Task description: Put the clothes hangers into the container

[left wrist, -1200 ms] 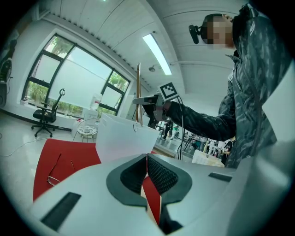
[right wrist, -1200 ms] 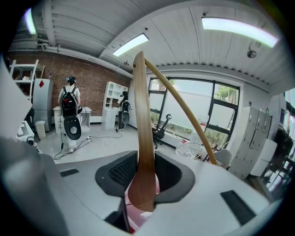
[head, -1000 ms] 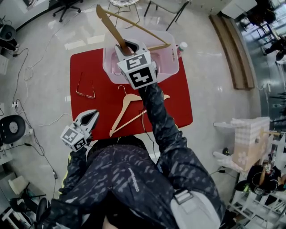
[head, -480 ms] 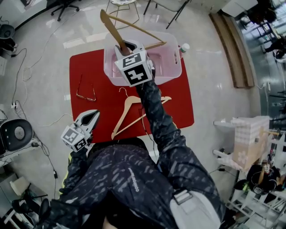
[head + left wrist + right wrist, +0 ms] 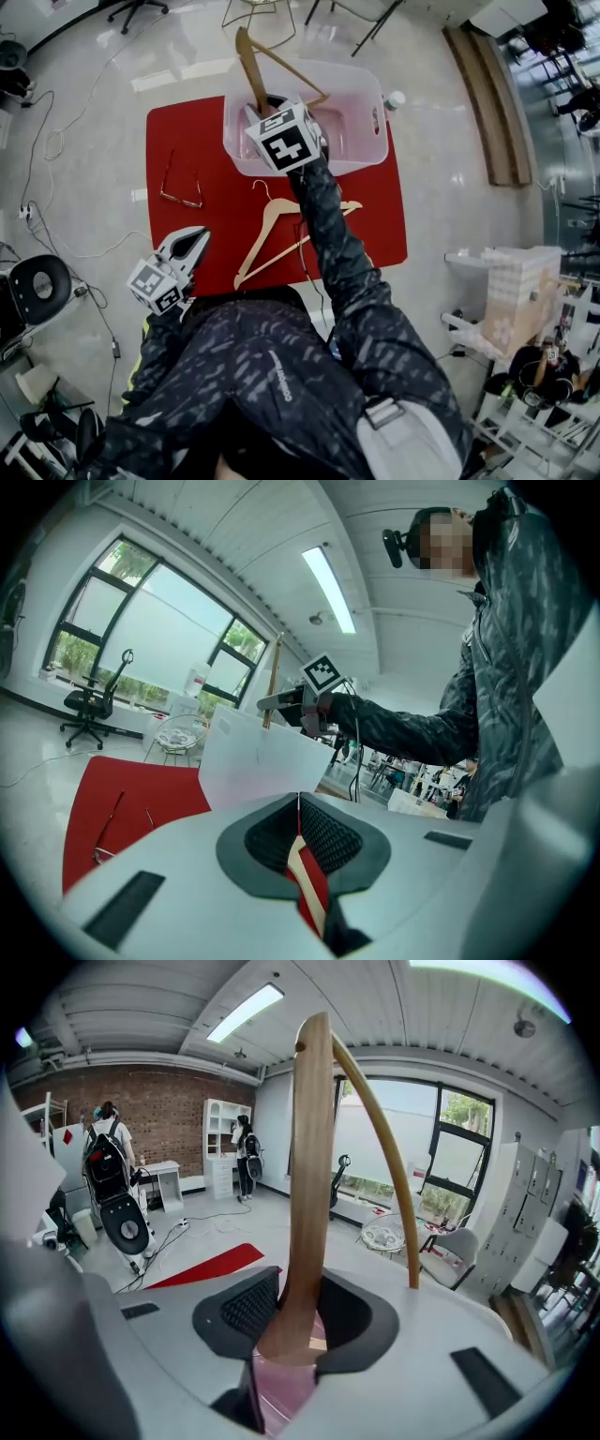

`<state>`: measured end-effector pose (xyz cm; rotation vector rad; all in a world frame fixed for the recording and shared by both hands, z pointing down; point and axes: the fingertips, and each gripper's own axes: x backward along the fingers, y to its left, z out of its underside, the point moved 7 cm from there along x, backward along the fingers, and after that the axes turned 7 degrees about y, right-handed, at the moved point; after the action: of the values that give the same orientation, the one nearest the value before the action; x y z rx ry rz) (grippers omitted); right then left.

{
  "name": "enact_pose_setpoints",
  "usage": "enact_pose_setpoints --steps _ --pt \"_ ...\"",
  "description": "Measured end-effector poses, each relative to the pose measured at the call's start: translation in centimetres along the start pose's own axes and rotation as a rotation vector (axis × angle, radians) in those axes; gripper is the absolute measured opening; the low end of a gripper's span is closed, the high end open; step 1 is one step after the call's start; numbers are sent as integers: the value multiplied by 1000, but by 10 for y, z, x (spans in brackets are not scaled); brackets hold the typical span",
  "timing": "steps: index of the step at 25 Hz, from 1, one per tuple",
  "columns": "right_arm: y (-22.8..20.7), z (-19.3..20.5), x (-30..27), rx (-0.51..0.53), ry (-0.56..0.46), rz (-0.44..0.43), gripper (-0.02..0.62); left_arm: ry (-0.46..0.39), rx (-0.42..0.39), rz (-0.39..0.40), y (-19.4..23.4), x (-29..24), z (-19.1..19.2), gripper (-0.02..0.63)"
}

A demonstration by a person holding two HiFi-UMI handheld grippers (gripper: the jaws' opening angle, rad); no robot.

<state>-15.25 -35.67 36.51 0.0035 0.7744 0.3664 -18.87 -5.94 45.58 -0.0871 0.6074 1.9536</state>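
Observation:
A clear pink container (image 5: 375, 112) stands at the far edge of the red table (image 5: 187, 141). My right gripper (image 5: 262, 101) hovers over the container's left part, shut on one arm of a wooden hanger (image 5: 251, 66) that sticks up and away, its other arm slanting down into the container. In the right gripper view the hanger (image 5: 309, 1147) rises straight out from between the pads. A second wooden hanger (image 5: 281, 234) lies flat on the table just near of the container. My left gripper (image 5: 199, 234) hangs at the table's near left corner, shut and empty.
A thin dark wire hanger (image 5: 178, 183) lies on the table's left side. A small white-capped bottle (image 5: 394, 98) stands by the container's right end. Cables, office chairs and a wire stool are on the floor around the table.
My right gripper has swung the held hanger from a wide slant to nearly upright over the container's left part. The left gripper has stayed put.

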Motion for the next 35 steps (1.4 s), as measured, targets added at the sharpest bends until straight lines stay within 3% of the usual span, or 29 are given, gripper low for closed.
enact_pose_setpoints --steps 4,15,19,25,30,35 --pt "5 9 -11 0 64 -25 132 -2 9 1 2 2 4 12" --pt "11 26 -30 109 201 4 156 -9 28 3 9 5 4 12" --pt "11 22 -24 104 157 -1 225 -8 27 15 10 2 4 12" --pt "8 15 -15 99 97 43 225 -16 28 30 12 -1 -1 12" --pt "1 12 6 61 15 102 62 -19 -1 38 13 -3 -9 12" --pt "6 20 32 42 -20 64 31 -35 0 26 8 -3 -23 11"
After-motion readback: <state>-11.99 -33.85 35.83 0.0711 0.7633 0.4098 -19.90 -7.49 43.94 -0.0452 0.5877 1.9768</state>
